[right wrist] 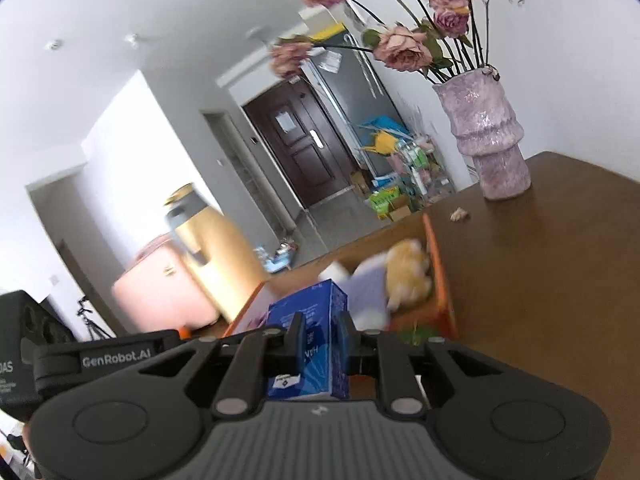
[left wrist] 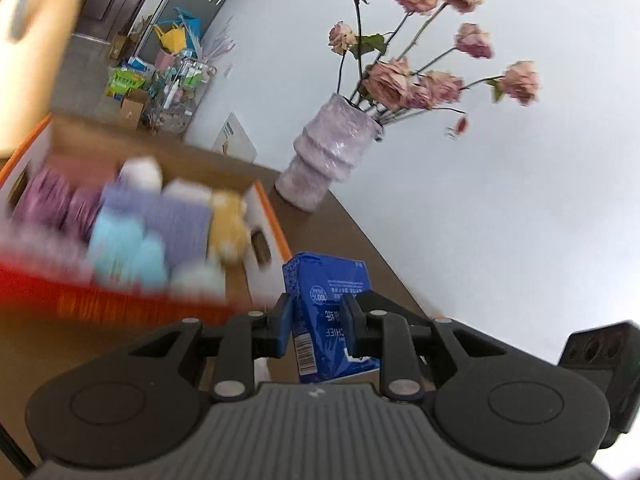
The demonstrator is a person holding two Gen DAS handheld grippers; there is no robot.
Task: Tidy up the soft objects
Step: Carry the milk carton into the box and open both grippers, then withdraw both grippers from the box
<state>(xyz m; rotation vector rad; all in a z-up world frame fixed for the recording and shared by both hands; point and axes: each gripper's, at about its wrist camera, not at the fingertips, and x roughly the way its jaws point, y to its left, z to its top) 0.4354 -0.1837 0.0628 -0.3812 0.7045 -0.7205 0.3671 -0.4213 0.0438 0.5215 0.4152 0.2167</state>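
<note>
In the left wrist view, a blue pack [left wrist: 326, 312] is clamped between the pads of the left tool [left wrist: 320, 320], raised above the brown desk [left wrist: 372, 248]. Beside it, a blurred orange-edged box [left wrist: 276, 232] is seen holding purple, light-blue and yellow soft things. A lilac vase [left wrist: 328, 152] of dried roses is set at the desk's far edge, against a white wall.

In the right wrist view, another blue pack [right wrist: 316, 320] is gripped by the right tool [right wrist: 320, 332] over the box [right wrist: 440, 280]. Only here are shown a dark door [right wrist: 296, 148], a pink cabinet [right wrist: 160, 292] and a petal scrap [right wrist: 459, 214] on the desk.
</note>
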